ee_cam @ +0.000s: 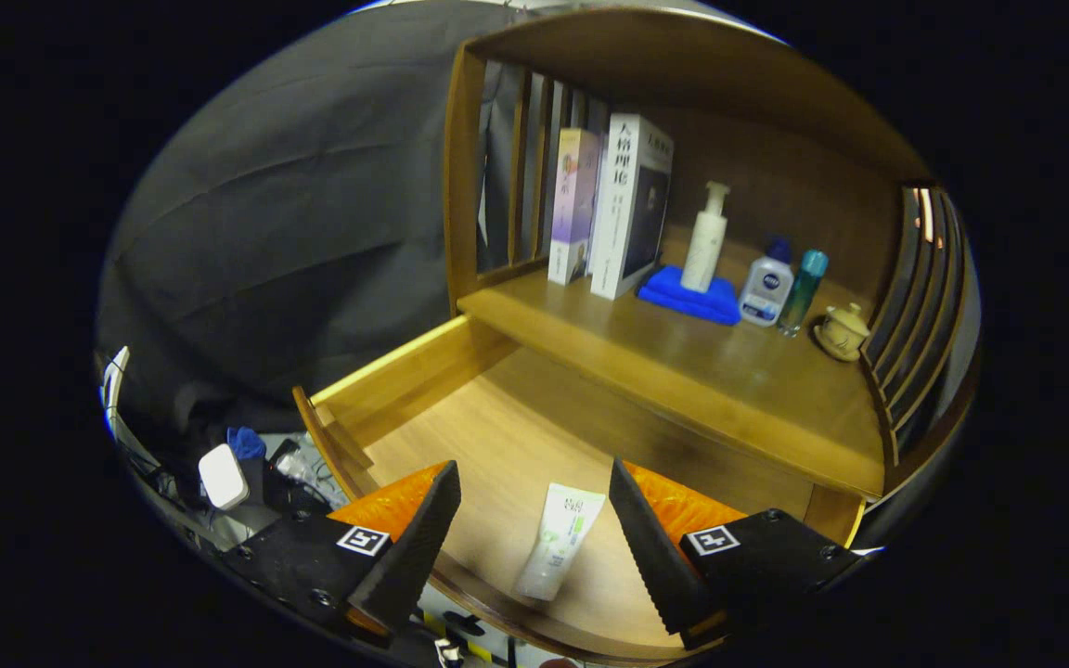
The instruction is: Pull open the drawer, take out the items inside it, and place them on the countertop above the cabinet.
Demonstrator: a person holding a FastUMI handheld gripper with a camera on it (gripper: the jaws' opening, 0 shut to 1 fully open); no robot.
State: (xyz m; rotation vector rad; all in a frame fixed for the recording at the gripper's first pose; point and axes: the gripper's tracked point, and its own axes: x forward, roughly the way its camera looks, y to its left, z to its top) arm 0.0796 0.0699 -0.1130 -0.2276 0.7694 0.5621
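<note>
Drawer (442, 408) pulled open below the countertop (711, 371); retrieval step in hand. The gripper (534, 533) hangs over the drawer, fingers spread wide and grasping nothing. A tube (558, 540) lies flat on the drawer floor, between the fingers as seen from above (whether they have reached its level cannot be told). Next move, as judged: descend, straddle the tube across its width, then close.

Dim booth: dark cloth wall (293, 213) behind a wooden cabinet (683, 56) with slatted side panels (924, 306), lit from above, floor clutter (247, 468) at its left.
</note>
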